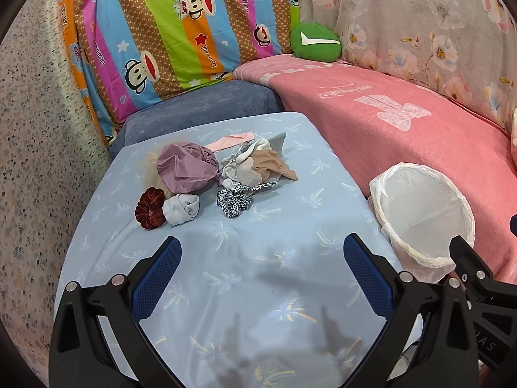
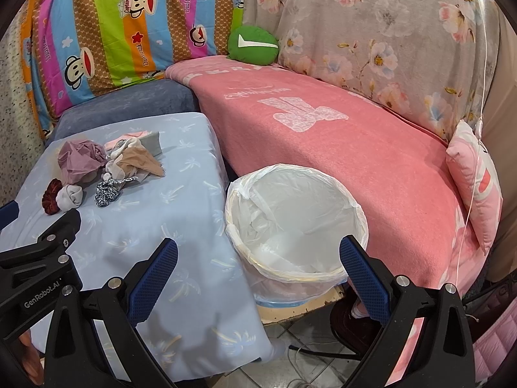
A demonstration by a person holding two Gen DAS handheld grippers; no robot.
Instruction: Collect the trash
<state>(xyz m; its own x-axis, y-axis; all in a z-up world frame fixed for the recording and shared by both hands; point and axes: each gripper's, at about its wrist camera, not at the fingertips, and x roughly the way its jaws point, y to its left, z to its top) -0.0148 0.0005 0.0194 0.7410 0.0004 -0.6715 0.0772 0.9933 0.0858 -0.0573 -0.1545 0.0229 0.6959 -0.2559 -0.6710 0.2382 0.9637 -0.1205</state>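
Note:
A pile of small cloth items lies on the light blue table (image 1: 258, 284): a mauve crumpled cloth (image 1: 185, 166), a dark red scrunchie (image 1: 149, 207), a white rolled sock (image 1: 181, 208), a leopard-print tie (image 1: 234, 202), a beige stocking (image 1: 269, 166) and a pink strip (image 1: 231, 140). The pile also shows in the right wrist view (image 2: 106, 168). A white-lined bin (image 2: 295, 223) stands right of the table and also shows in the left wrist view (image 1: 423, 216). My left gripper (image 1: 261, 250) is open and empty above the table, short of the pile. My right gripper (image 2: 258, 252) is open and empty near the bin's rim.
A pink blanket (image 2: 339, 148) covers the sofa behind the bin. A green cushion (image 2: 253, 45) and striped cartoon fabric (image 1: 168, 32) stand at the back. A pink pillow (image 2: 475, 181) lies at right. Cables (image 2: 310, 349) lie on the tiled floor below the bin.

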